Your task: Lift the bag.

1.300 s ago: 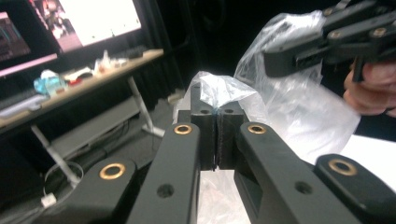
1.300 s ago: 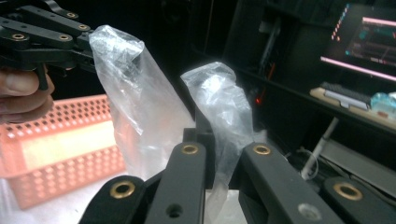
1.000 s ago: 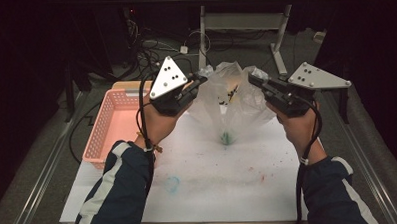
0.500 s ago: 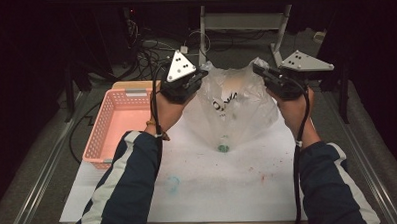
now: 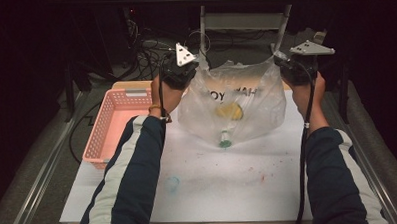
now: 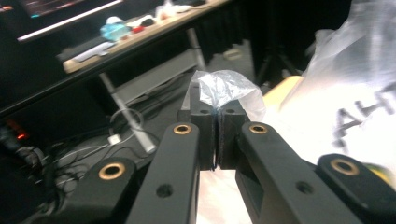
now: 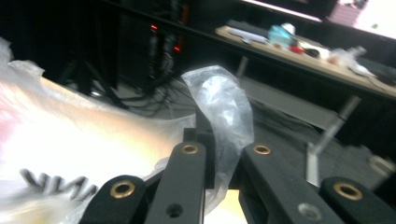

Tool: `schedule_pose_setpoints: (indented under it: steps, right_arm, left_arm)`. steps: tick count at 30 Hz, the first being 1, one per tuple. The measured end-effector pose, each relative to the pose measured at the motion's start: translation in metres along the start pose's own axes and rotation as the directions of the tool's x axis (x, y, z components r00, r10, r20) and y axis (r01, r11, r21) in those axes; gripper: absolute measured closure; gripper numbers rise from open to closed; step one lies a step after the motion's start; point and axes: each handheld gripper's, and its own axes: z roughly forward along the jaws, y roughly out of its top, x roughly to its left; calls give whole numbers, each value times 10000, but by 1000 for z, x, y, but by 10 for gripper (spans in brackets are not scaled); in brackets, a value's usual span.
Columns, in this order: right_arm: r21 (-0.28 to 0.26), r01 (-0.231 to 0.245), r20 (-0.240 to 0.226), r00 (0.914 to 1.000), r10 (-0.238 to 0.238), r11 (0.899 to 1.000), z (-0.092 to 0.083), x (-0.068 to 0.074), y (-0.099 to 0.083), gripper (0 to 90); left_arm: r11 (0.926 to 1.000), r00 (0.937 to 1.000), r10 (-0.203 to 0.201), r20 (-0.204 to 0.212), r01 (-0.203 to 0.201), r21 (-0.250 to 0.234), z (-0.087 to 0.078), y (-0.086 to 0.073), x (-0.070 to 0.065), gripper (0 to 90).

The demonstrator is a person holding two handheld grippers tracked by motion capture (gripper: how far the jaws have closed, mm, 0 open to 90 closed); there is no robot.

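Two hand-held grippers (image 5: 181, 72) (image 5: 297, 68), each pinching a clear plastic bag (image 5: 236, 108) corner; black print partly legible, "AH".

You work in a dark room, lit only over the white table top (image 5: 229, 181) in front of you. Beyond its far edge stands a second table (image 5: 243, 18) on pale metal legs, with tangled cables (image 5: 149, 48) on the grey floor beneath. A wooden desk (image 6: 140, 35) cluttered with small items runs along the black backdrop.
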Motion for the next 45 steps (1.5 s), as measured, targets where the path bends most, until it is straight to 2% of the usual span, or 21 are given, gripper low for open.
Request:
schedule_pose_setpoints:
  steps: [2,4,7,12,14,17,18,19,21,23,24,26,27,30,34,36,38,39,42,44,45]
  right_arm:
    - [208,-3,349,9994,-5,9998,3,-6,-3,900]
    - [189,-228,402,9989,220,9996,5,-13,-6,900]
    - [386,-239,486,9986,220,9990,7,-16,-11,900]
    - [653,-463,667,9969,420,9968,12,-24,-20,900]
    - [775,-591,675,9963,539,9952,15,-26,-25,900]
    - [890,-590,686,9962,529,9943,17,-25,-28,900]
    - [944,-562,730,9961,494,9939,18,-25,-29,900]
    - [950,-607,724,9959,540,9936,18,-26,-30,900]
    - [1014,-564,831,9954,480,9932,19,-26,-30,900]
    - [1059,-552,879,9951,460,9928,21,-26,-31,900]
    - [1063,-580,917,9946,483,9926,21,-26,-31,900]
    - [1013,-632,869,9947,545,9928,21,-26,-31,900]
    - [991,-607,878,9948,520,9932,21,-25,-30,900]
    - [920,-513,891,9951,431,9944,19,-22,-27,897]
    - [793,-412,904,9953,340,9960,13,-20,-23,884]
    - [811,-309,983,9949,228,9962,12,-19,-21,811]
    - [796,-313,970,9950,235,9963,11,-18,-21,759]
    - [764,-317,998,9947,240,9966,11,-17,-20,721]
    - [580,-266,1090,9938,201,9980,9,-14,-17,638]
    - [471,-177,1230,9923,118,9987,7,-11,-13,562]
    - [419,-71,1313,9913,15,9991,6,-10,-12,538]
  left_arm:
    - [9998,9996,-175,-233,176,81,4,-3,5,857]
    - [9986,9986,-492,-191,495,167,7,-7,10,857]
    - [9961,9980,-583,-225,596,655,11,-14,16,855]
    - [9853,9921,-1168,-467,1216,1202,17,-27,27,812]
    - [9809,9902,-1353,-335,1386,1365,17,-30,27,696]
    - [9850,9894,-1448,73,1434,956,10,-30,22,589]
    - [9860,9887,-1496,-53,1496,730,5,-28,20,505]
    - [9868,9881,-1535,3,1533,512,-1,-27,19,423]
    - [9859,9854,-1668,327,1671,-75,-15,-24,19,409]
    - [9847,9847,-1664,513,1687,-444,-28,-22,16,365]
    - [9847,9843,-1597,753,1642,-578,-33,-22,13,365]
    - [9913,9881,-1133,1044,1195,-550,-40,-25,1,361]
    - [9934,9880,-944,1225,1015,-535,-43,-28,-6,360]
    - [9986,9845,-375,1715,433,-302,-47,-38,-24,361]
    - [9998,9746,-195,2230,184,72,-48,-52,-40,361]
    - [9998,9719,-45,2352,-8,223,-49,-57,-48,361]
    - [9994,9648,-23,2629,-69,341,-48,-62,-56,365]
    - [9991,9646,93,2635,-201,382,-48,-64,-60,364]
    - [9985,9561,180,2926,-323,443,-48,-68,-73,364]
    - [9971,9506,368,3082,-556,526,-46,-73,-82,364]
    - [9958,9503,524,3068,-730,559,-46,-75,-86,363]
